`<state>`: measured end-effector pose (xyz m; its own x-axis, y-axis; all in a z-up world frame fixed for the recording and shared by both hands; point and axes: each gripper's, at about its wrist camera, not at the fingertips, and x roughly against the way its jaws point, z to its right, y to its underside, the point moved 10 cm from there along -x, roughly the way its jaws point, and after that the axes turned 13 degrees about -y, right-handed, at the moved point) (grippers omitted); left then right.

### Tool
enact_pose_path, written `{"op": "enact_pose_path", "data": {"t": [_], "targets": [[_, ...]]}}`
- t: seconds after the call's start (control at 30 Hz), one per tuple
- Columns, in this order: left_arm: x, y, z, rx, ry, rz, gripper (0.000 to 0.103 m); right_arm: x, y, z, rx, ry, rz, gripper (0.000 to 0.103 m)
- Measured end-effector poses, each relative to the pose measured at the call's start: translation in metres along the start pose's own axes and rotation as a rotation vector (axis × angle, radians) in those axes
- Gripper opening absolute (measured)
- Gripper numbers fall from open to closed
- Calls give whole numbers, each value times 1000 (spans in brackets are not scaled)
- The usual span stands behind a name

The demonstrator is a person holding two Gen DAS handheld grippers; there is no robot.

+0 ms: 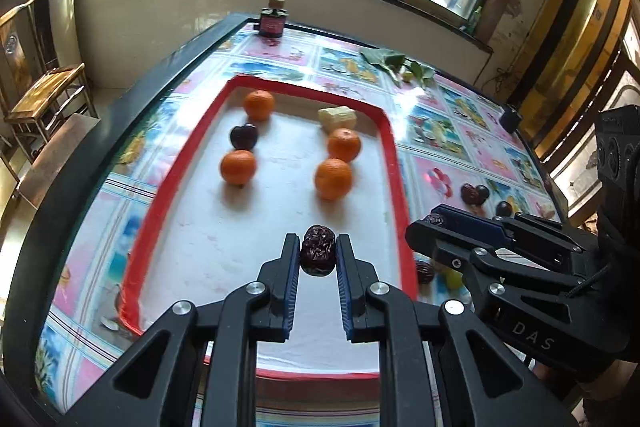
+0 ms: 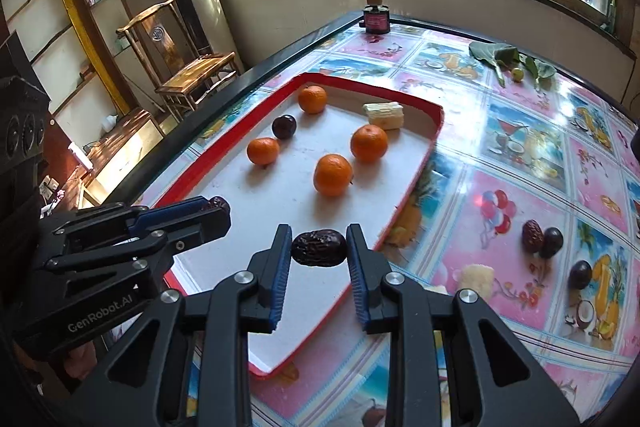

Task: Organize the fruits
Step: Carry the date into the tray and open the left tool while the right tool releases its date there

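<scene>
A white tray with a red rim (image 1: pixel 182 171) (image 2: pixel 360 89) lies on the table. On it are several oranges (image 1: pixel 238 167) (image 2: pixel 333 175), a dark plum (image 1: pixel 243 136) (image 2: pixel 284 126) and a pale fruit chunk (image 1: pixel 337 118) (image 2: pixel 383 115). My left gripper (image 1: pixel 318 241) (image 2: pixel 216 207) hangs over the tray's near end, shut on a wrinkled red date (image 1: pixel 318 255). My right gripper (image 2: pixel 319 237) (image 1: pixel 434 223) is over the tray's near right rim, shut on another red date (image 2: pixel 319 249).
Off the tray to the right lie a loose date (image 2: pixel 532 235), two plums (image 2: pixel 552 242) and a pale chunk (image 2: pixel 476 281) on the glossy patterned tablecloth. Green leaves (image 2: pixel 508 59) and a small dark jar (image 2: pixel 376 13) sit at the far edge. A wooden chair (image 2: pixel 192 75) stands to the left.
</scene>
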<state>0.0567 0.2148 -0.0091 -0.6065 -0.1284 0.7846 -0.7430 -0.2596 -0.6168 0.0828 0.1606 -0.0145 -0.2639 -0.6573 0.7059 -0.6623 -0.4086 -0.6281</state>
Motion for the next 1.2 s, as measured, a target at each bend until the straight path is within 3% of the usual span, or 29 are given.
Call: {"op": "enact_pose_path", "data": {"t": [0.33,0.87,0.93,1.07,1.2], "targets": [[-46,-9,-42,36,-72,-57,16,-60,-10,-7,-12,11,-63,30],[-76,-4,-53,44,-97,-134,18,-83,-3,4,-30,66,-126,30],[-76,-3,-52,47,-96,-139,21,-83,-3,4,-27,69,-129,30],[-73,-3,-52,39,-128,-133,39,-82,-2,6,-30,73,-141,30],[-69,-4,-52,35,-139,-128,45,-79,0,9,-45,76,-145,30]]}}
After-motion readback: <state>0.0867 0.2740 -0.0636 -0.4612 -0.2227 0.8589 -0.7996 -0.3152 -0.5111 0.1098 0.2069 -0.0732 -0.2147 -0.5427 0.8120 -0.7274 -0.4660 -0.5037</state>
